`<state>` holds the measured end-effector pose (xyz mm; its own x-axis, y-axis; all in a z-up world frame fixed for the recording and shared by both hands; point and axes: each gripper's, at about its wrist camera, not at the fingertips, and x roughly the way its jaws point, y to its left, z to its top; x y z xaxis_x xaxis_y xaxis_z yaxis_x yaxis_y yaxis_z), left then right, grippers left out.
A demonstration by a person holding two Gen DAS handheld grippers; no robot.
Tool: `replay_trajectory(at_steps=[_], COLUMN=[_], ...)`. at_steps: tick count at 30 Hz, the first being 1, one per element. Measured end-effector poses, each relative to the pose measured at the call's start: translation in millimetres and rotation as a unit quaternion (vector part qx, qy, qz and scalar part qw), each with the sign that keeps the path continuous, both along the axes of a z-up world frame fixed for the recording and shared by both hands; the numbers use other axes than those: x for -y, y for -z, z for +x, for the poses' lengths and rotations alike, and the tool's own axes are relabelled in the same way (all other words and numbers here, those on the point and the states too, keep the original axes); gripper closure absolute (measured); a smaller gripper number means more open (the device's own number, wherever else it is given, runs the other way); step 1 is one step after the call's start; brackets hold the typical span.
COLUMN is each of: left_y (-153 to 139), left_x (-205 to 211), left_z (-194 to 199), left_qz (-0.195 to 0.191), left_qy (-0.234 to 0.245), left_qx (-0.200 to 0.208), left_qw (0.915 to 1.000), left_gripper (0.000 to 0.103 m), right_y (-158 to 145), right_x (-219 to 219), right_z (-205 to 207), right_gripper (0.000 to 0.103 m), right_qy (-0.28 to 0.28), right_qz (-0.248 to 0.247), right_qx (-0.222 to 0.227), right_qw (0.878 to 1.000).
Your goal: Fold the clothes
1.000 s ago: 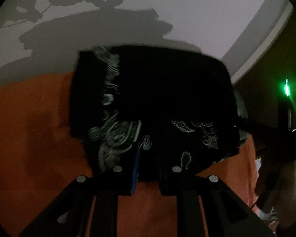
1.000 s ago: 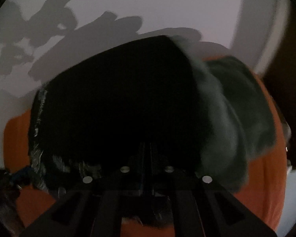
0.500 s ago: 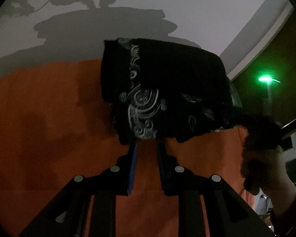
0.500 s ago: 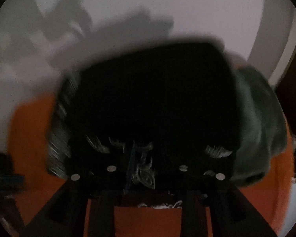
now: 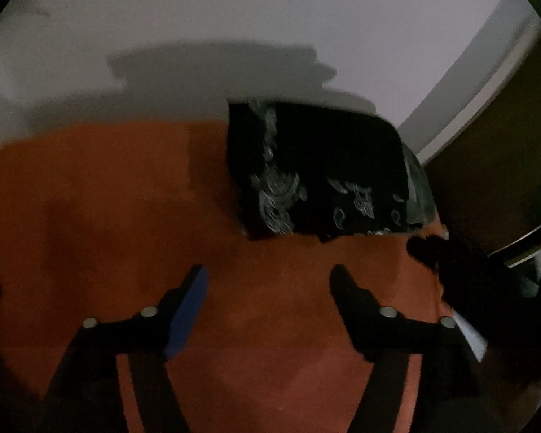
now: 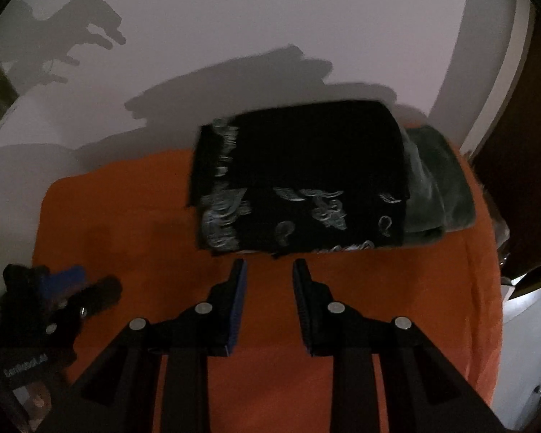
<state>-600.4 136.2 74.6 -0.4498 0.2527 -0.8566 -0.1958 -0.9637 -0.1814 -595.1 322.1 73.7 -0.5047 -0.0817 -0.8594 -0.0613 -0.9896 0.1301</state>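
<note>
Left wrist view: orange cover [image 5: 126, 216] fills most of the frame, pale wall [image 5: 270, 18] behind it with broad shadows. Folded black garment [image 5: 324, 176], pale swirl print, lies flat on the cover up against the wall, right of centre. Left gripper [image 5: 268, 288] is angled steeply down over bare orange, short of the garment's near edge; jaws opening, wide apart, nothing between them, blue pad visible on the left finger only. Right gripper tip shows as a dark blob at the right edge, blurred, no detail.

Right wrist view: same orange cover [image 6: 414, 306], same black garment [image 6: 299, 180] ahead. Grey-green cloth [image 6: 436, 187] is bunched against the garment's right side, touching it; where one ends under the other is not clear. Right gripper [image 6: 269, 274] also points steeply down, fingertips just short of the garment's near edge and clear of it; jaws narrowly parted, empty. Left gripper [image 6: 65, 285] sits low at the left edge, mostly cropped, part of a hand [image 6: 36, 402] below it barely visible.

Lighting is dim; garment folds read as solid black, layers can't be counted. Dark door or frame [image 6: 523, 144] on the right is cut off by the lens rim.
</note>
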Motion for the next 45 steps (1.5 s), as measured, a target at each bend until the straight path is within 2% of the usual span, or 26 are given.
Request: replay_trajectory(at_steps=[1, 2, 4, 6, 8, 10, 16, 24, 38, 45], left_y=[-10, -16, -26, -30, -27, -22, -1, 23, 43, 50], left_x=[6, 12, 27, 40, 50, 60, 77, 82, 76, 74], left_z=[10, 17, 38, 57, 75, 90, 115, 111, 105, 109], left_qz=[-0.013, -0.021, -0.043, -0.061, -0.075, -0.082, -0.069, -0.077, -0.083, -0.072], left_qy=[0.0, -0.001, -0.007, -0.012, -0.012, -0.014, -0.027, -0.033, -0.043, -0.037], left_qx=[-0.014, -0.024, -0.044, -0.058, -0.06, -0.057, -0.024, 0.016, 0.038, 0.039], left_qw=[0.9998, 0.9995, 0.9981, 0.9964, 0.9953, 0.9949, 0.997, 0.9963, 0.9949, 0.9959], left_gripper=[0.026, 0.025, 0.024, 0.023, 0.023, 0.023, 0.023, 0.023, 0.023, 0.023], right_y=[-6, -17, -31, -36, -35, -31, -2, 19, 40, 47], right_x=[9, 15, 27, 40, 51, 60, 72, 81, 80, 77], right_z=[8, 24, 48, 70, 88, 107, 135, 137, 129, 132], right_gripper=[0.07, 0.059, 0.048, 0.043, 0.031, 0.026, 0.025, 0.025, 0.024, 0.024], right_qy=[0.0, 0.001, 0.001, -0.003, -0.005, -0.006, -0.008, -0.006, 0.009, 0.022], right_qz=[-0.001, -0.002, -0.004, -0.003, 0.007, 0.014, 0.018, 0.022, -0.004, -0.016], right_qx=[-0.006, -0.01, -0.025, -0.039, -0.041, -0.038, -0.004, 0.032, 0.073, 0.071], right_qw=[1.0, 1.0, 1.0, 0.999, 0.999, 0.999, 1.0, 0.999, 0.997, 0.997])
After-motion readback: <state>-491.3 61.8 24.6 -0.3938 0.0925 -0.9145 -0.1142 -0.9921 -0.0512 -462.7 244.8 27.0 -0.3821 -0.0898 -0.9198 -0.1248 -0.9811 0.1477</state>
